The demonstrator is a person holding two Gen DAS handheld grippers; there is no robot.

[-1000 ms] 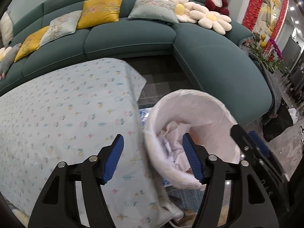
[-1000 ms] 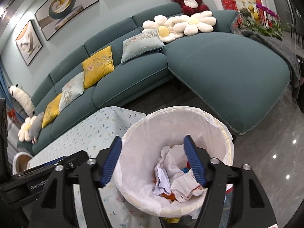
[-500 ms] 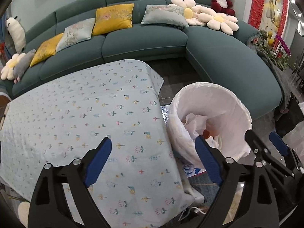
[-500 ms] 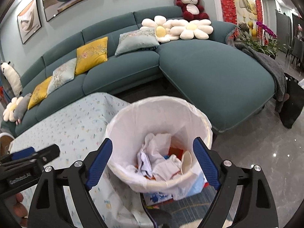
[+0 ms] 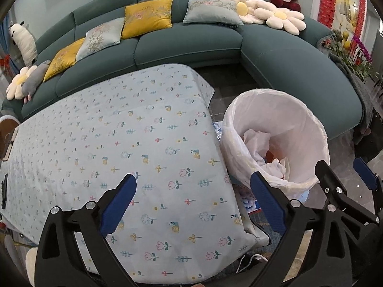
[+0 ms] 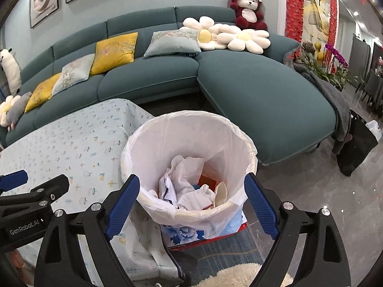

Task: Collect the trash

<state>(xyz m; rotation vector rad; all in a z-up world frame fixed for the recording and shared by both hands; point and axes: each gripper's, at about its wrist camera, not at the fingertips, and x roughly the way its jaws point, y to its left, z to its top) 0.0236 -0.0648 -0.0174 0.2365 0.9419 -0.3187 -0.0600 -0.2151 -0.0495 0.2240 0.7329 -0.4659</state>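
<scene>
your left gripper [image 5: 192, 198] is hanging over the near right corner of the table [image 5: 100, 143], which is lying under a pale flowered cloth. its jaws have just been opening and are now standing wide, with nothing between them.

your right gripper [image 6: 191, 197] is pointing down at the trash bin [image 6: 189, 129], and its jaws are also spread wide after a little more opening earlier in the second. they are framing the bin's near rim in the picture but gripping nothing.

the bin is standing on the floor just beside the table's right end, lined with a white bag. inside it crumpled white paper [image 6: 185, 167] is lying over something orange, with a pale flat piece leaning near the right wall.

beyond the table a teal sofa [image 6: 251, 91] is curving round, carrying yellow and grey cushions.
</scene>
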